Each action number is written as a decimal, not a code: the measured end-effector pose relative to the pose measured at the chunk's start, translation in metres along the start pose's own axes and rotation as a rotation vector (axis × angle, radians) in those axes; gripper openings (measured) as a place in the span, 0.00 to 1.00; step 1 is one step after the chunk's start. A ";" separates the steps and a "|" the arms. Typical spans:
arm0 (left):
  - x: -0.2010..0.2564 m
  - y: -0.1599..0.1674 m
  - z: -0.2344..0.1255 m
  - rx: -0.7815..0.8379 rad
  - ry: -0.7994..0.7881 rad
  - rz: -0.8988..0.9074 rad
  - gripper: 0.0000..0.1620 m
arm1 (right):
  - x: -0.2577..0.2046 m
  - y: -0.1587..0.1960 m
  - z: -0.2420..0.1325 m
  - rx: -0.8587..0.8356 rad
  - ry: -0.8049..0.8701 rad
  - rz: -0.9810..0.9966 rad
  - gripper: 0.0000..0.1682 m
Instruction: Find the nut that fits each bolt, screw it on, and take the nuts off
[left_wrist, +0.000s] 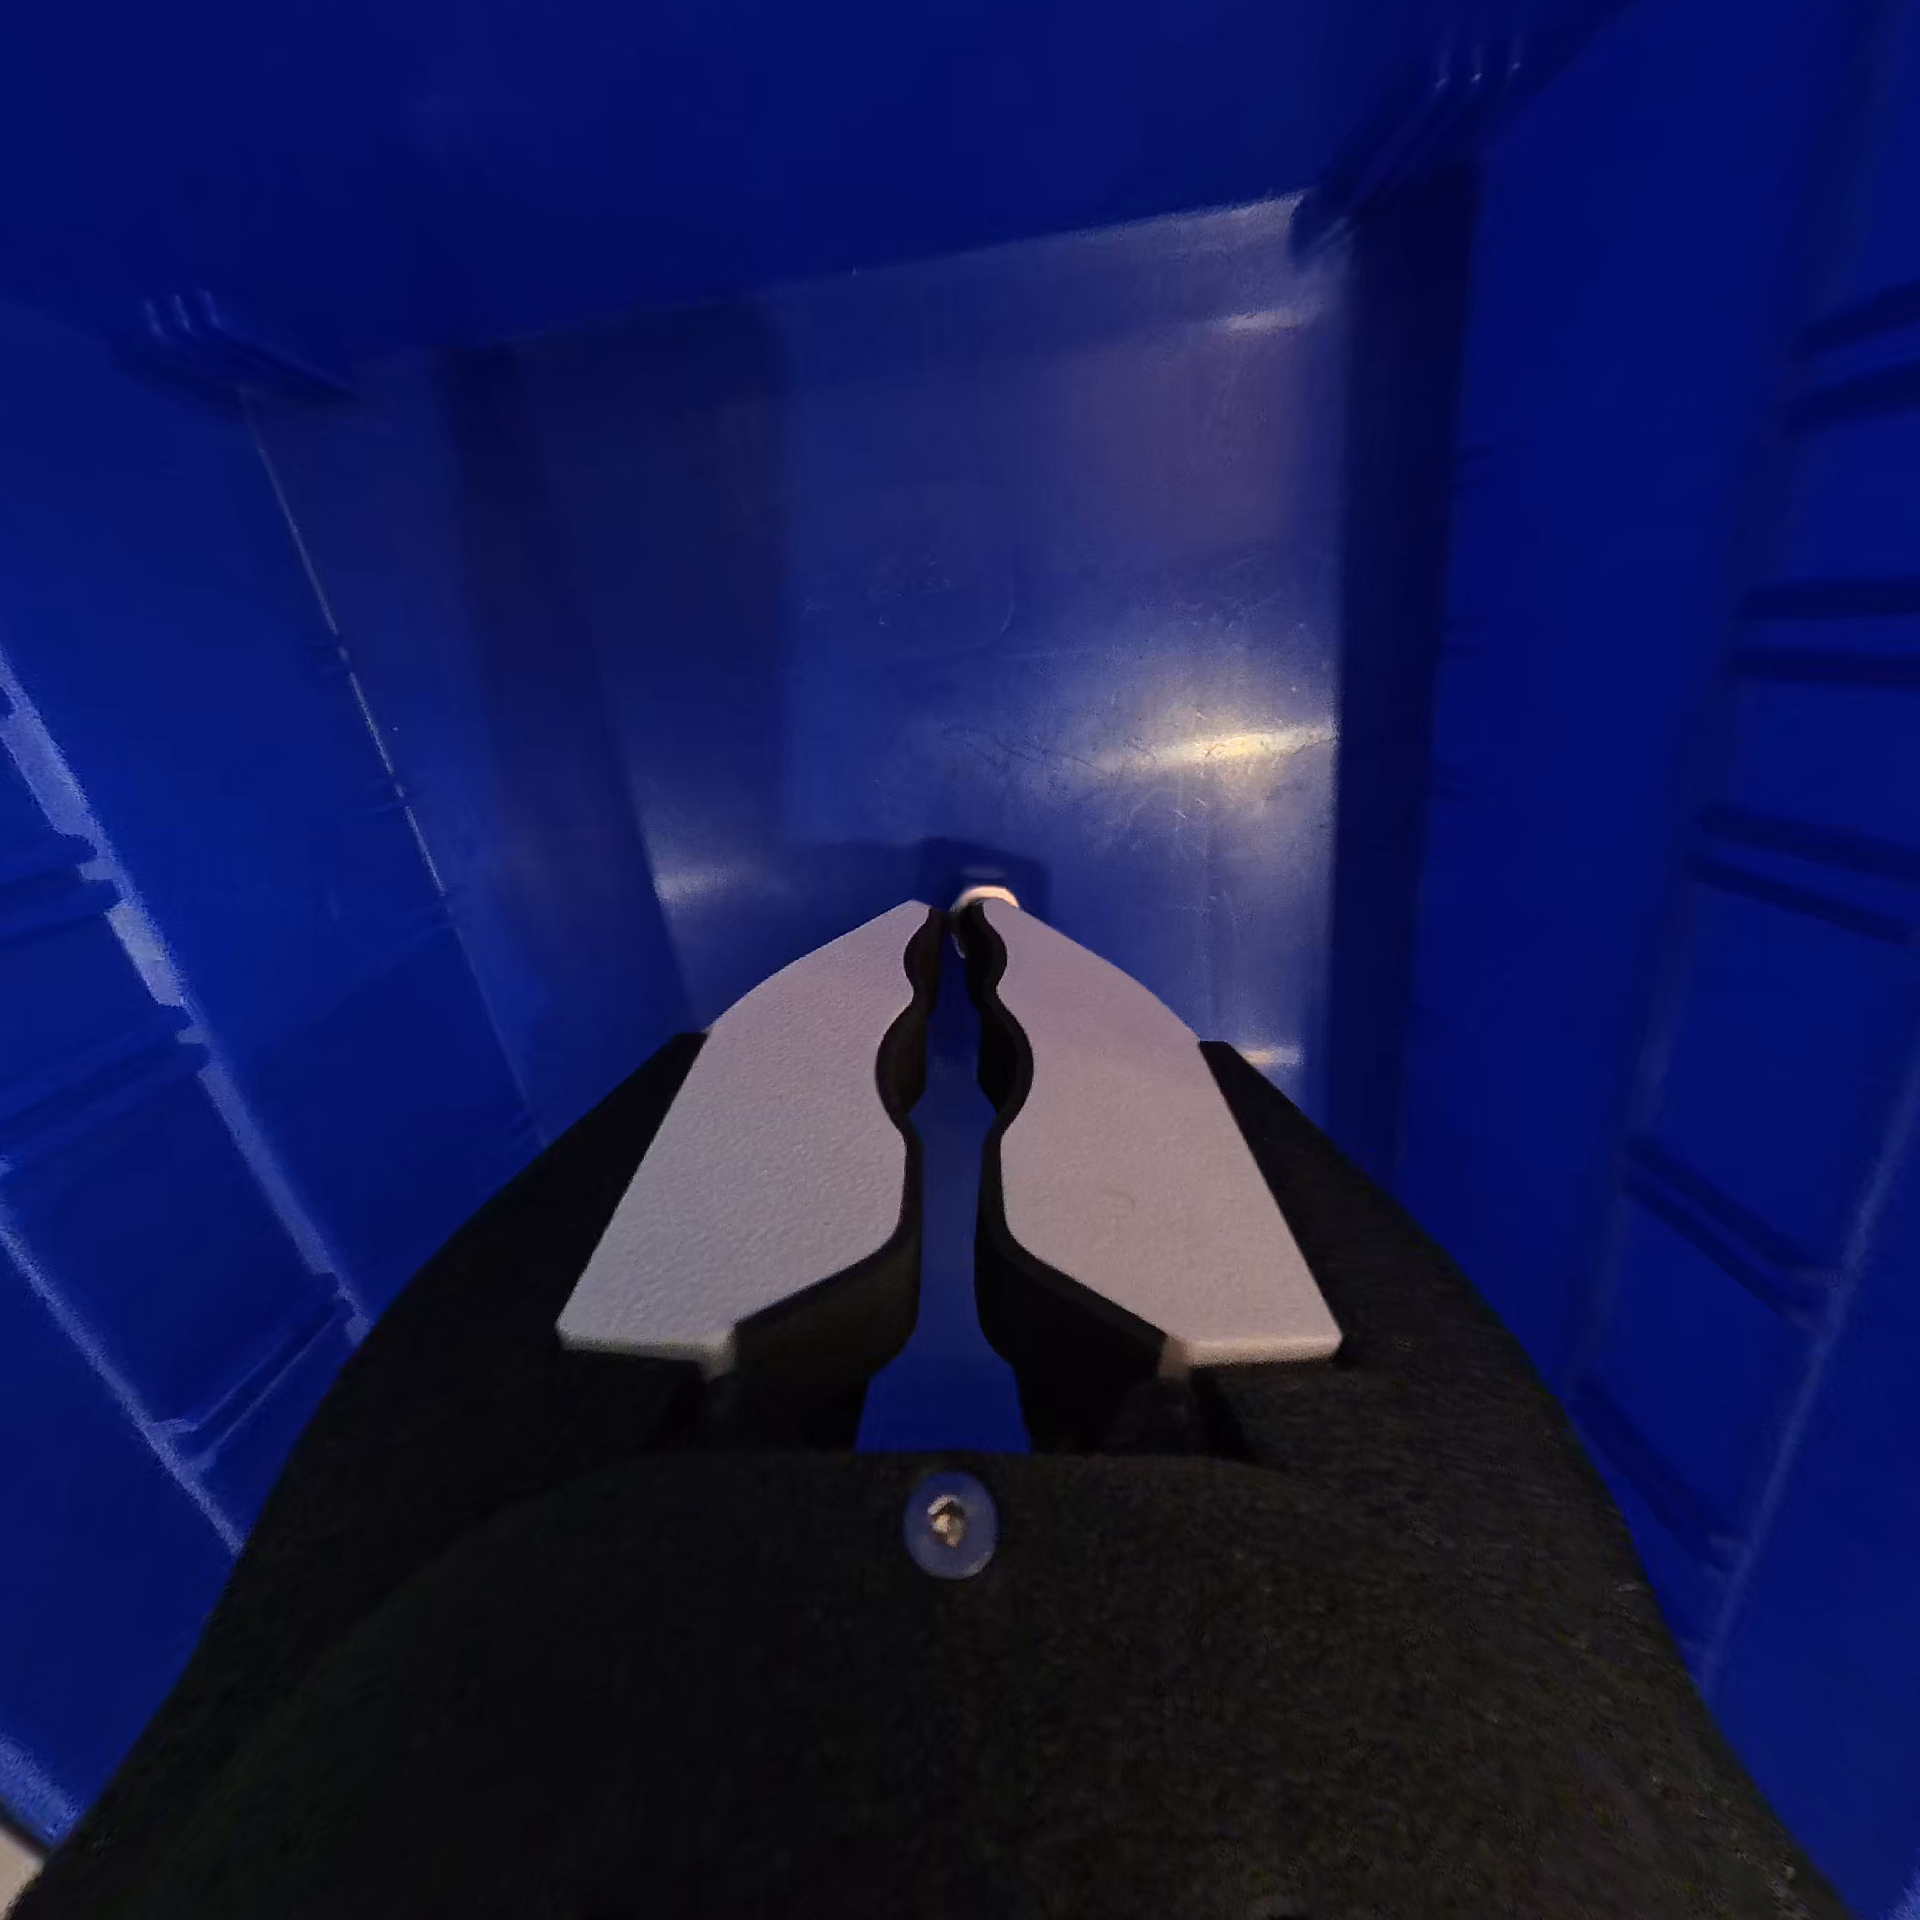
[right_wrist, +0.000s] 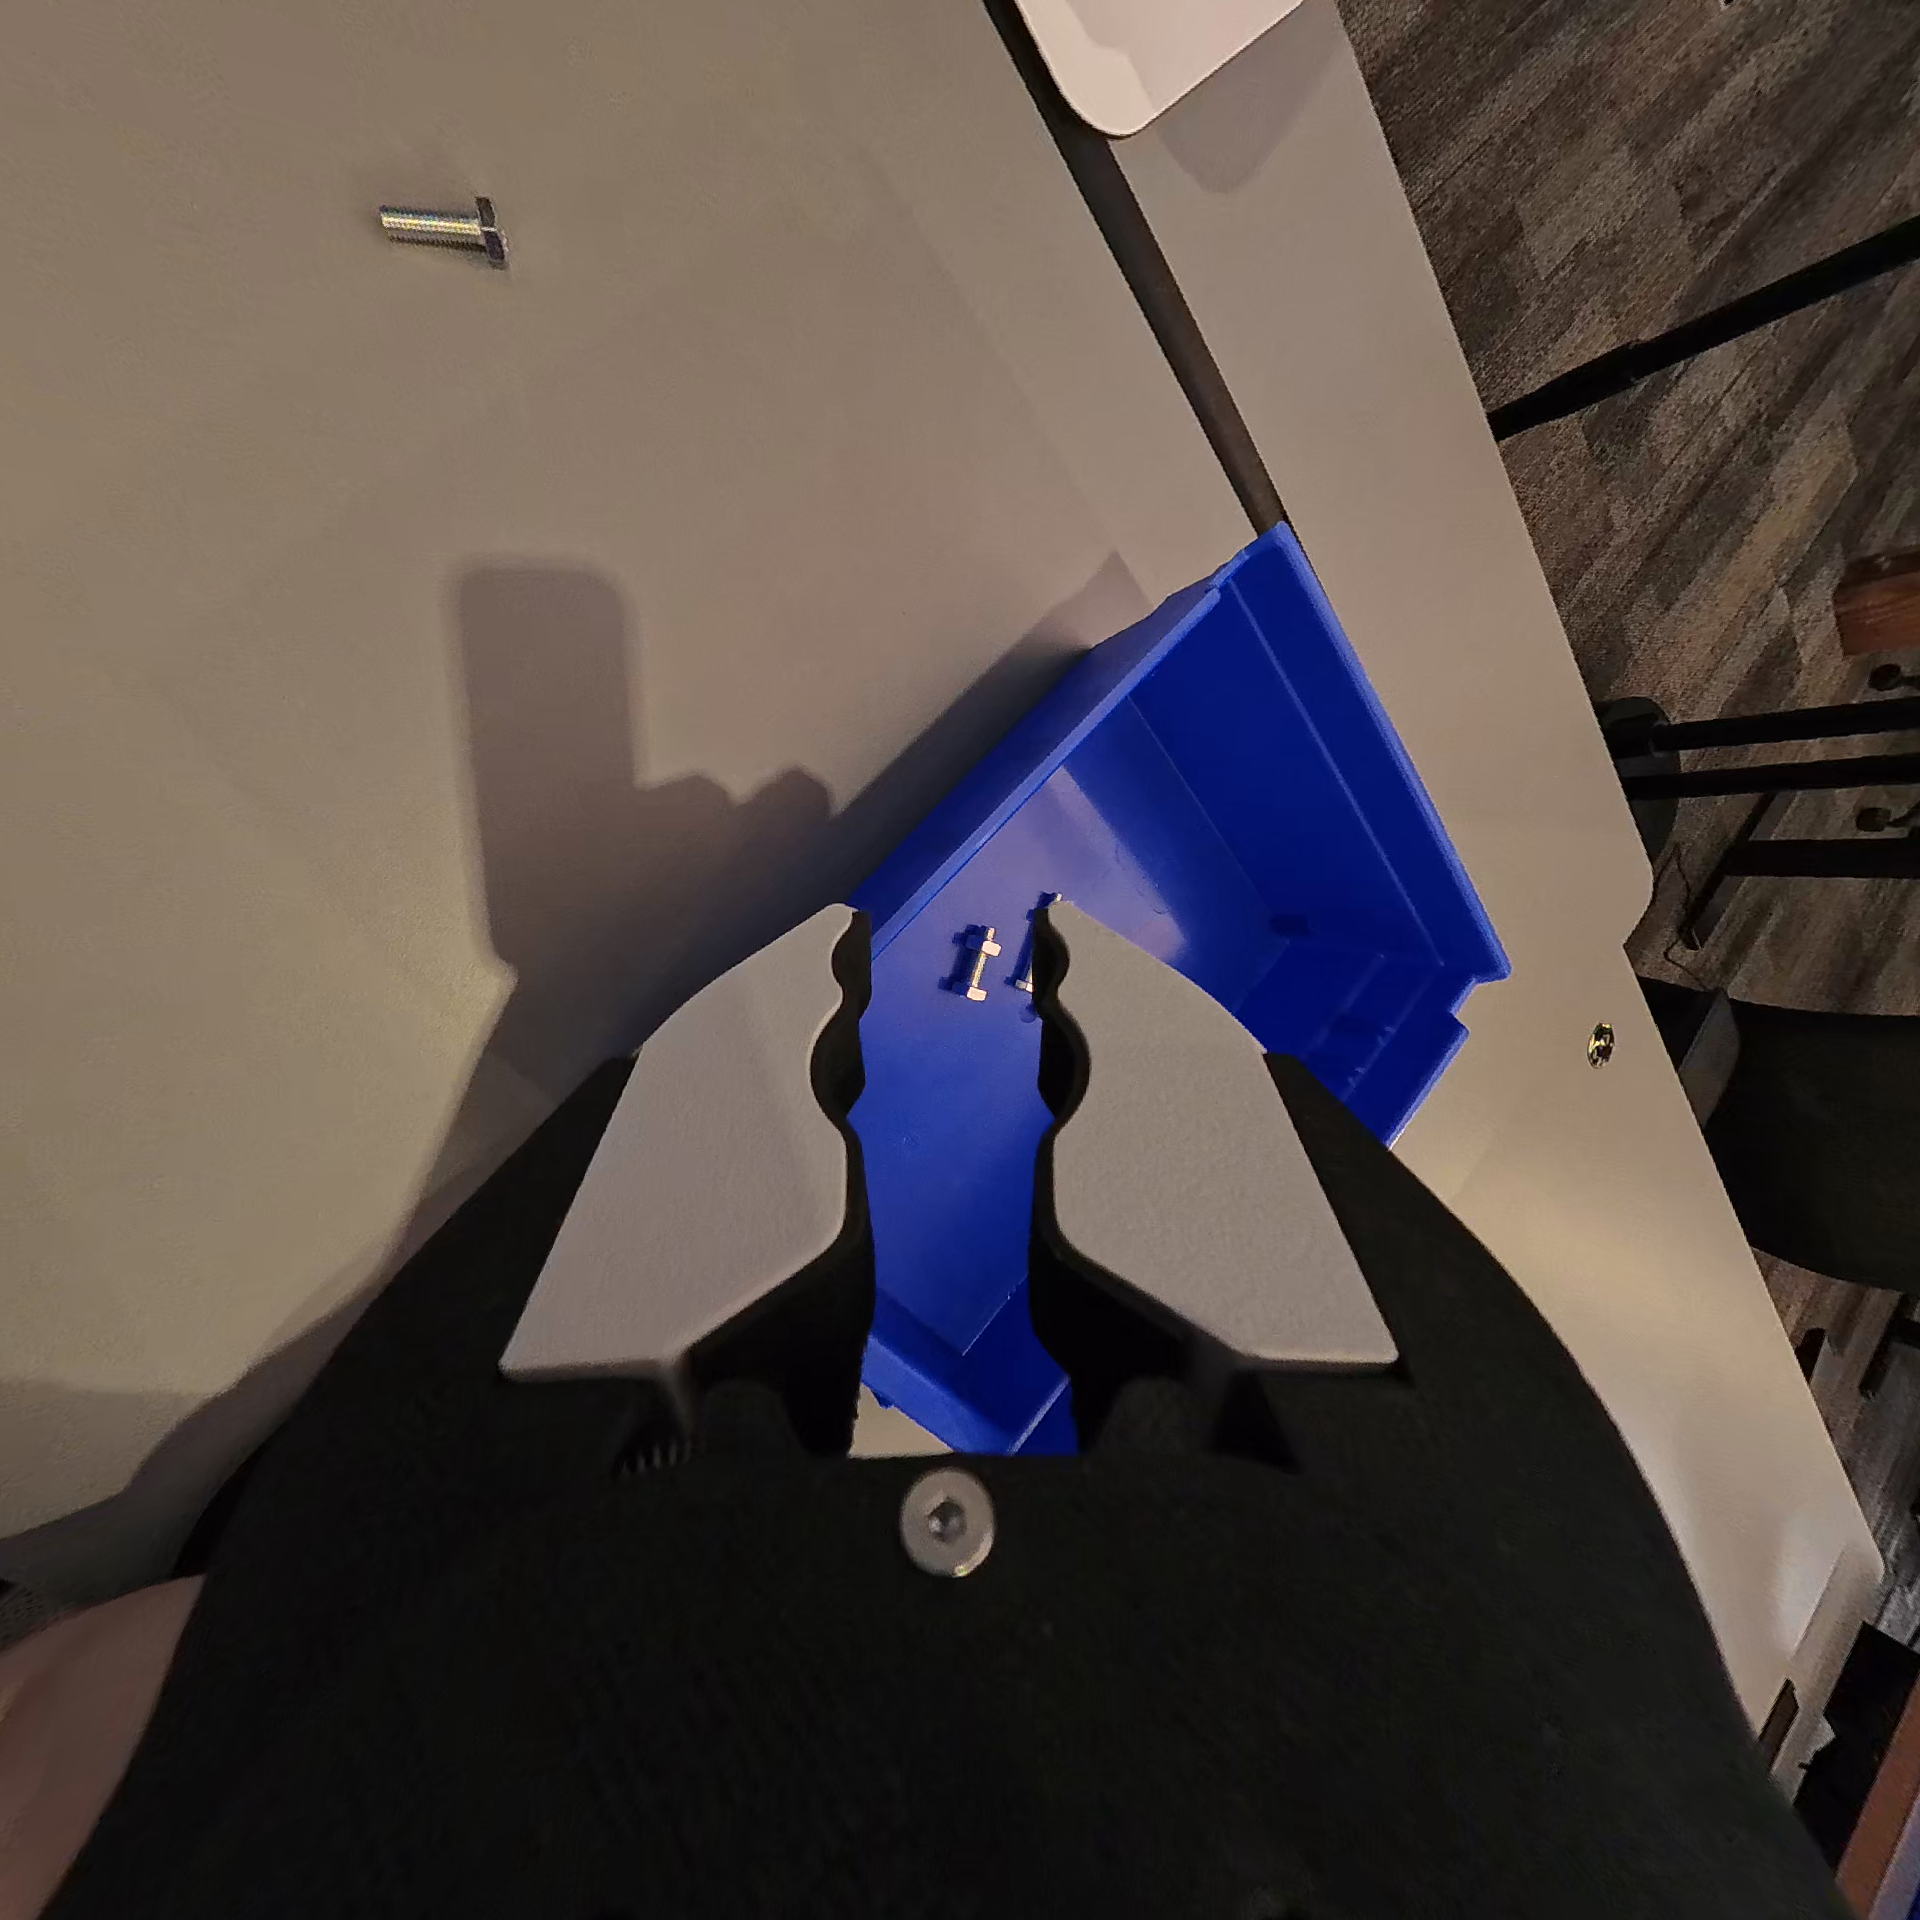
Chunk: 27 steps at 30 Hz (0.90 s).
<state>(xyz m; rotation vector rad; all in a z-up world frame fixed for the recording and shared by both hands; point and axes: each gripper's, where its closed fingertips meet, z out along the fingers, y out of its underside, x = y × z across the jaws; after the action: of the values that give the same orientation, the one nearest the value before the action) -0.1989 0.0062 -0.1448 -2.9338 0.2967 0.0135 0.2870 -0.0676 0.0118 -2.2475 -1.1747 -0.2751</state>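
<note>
In the left wrist view my left gripper (left_wrist: 961, 909) is deep inside a blue bin (left_wrist: 1039, 582). Its fingers are almost together on a small pale part (left_wrist: 977, 896) at the tips, just above the bin floor; I cannot tell whether it is a nut or a bolt. In the right wrist view my right gripper (right_wrist: 951, 914) is open and empty above a blue bin (right_wrist: 1299, 748). A small bolt (right_wrist: 977, 963) lies on that bin's floor. A second small part (right_wrist: 1029, 971) is half hidden behind my right fingertip. A larger silver bolt (right_wrist: 442, 229) lies on the grey table (right_wrist: 623, 468) at the far left.
A single nut (right_wrist: 1600, 1044) lies on the table to the right of the bin, near the table edge. A white tray corner (right_wrist: 1143, 62) shows at the top. Carpet and black chair legs (right_wrist: 1714, 332) lie beyond the table's right edge. My hands' fingertips stand some 50 cm from each other. To reach the small bolt (right_wrist: 977, 963) in a straight line is about 20 cm for my right fingers, about 55 cm for my left.
</note>
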 end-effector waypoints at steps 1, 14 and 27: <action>0.001 -0.001 -0.001 0.004 0.009 -0.003 0.03 | 0.000 0.000 0.000 0.001 0.000 -0.001 0.18; 0.012 -0.025 -0.076 0.103 -0.004 0.079 0.02 | 0.000 0.003 0.003 -0.014 -0.011 -0.006 0.18; 0.235 -0.046 -0.123 0.263 0.220 0.503 0.02 | 0.009 0.013 -0.039 0.089 0.048 0.013 0.18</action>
<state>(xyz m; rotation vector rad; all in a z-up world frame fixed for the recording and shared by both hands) 0.0397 -0.0194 -0.0221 -2.5269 0.9790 -0.2560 0.3058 -0.0900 0.0418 -2.1593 -1.1255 -0.2647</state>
